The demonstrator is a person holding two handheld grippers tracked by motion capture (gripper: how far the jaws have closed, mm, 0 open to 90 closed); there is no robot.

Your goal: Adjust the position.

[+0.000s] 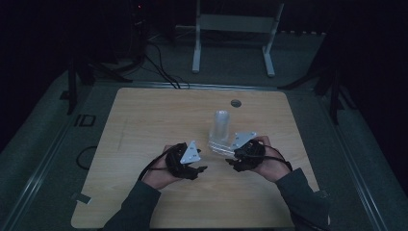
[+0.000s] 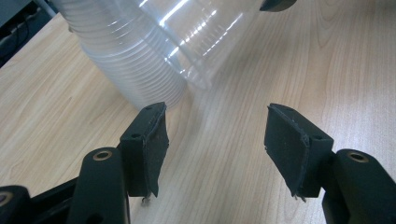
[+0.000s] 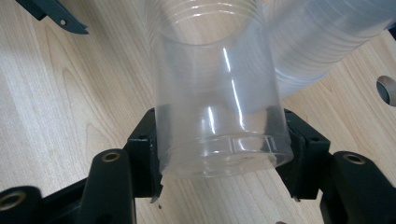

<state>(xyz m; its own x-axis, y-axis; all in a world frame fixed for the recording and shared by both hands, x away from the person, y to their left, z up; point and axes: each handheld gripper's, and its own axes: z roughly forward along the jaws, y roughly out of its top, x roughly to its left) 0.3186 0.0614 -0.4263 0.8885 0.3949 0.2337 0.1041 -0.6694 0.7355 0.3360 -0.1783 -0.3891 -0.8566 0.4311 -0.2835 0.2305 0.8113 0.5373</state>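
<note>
Wooden worktop [image 1: 144,125] in a dim room, person's forearms come in from the near edge, one claw in each hand. Landmark: the upright stack of clear plastic cups [image 1: 221,126] standing past the middle of the worktop, a little toward the far edge. Right claw [image 3: 219,154] is clamped on a single clear cup [image 3: 217,93], jaws pressed on both sides near its closed base; the cup lies on its side, open mouth pointing toward the stack, and sits just on the near side of the stack's foot, touching or almost touching it, cannot tell which. In the high view the right claw [image 1: 234,161] is just near-right of the stack, grey plate on top. Left claw [image 2: 212,140] has its jaws spread wide with nothing between them, bare wood in the gap; the stack [image 2: 130,60] is just ahead of its left jaw, and the held cup [image 2: 210,42] slants across in front of it. In the high view the left claw [image 1: 199,169] is near-left of the stack, apart from it. Small round grey hole [image 1: 235,103] in the worktop just beyond the stack toward the far edge. White frame stand [image 1: 234,33] on the floor well beyond the stack, cables [image 1: 159,67] on the floor to its far left.
</note>
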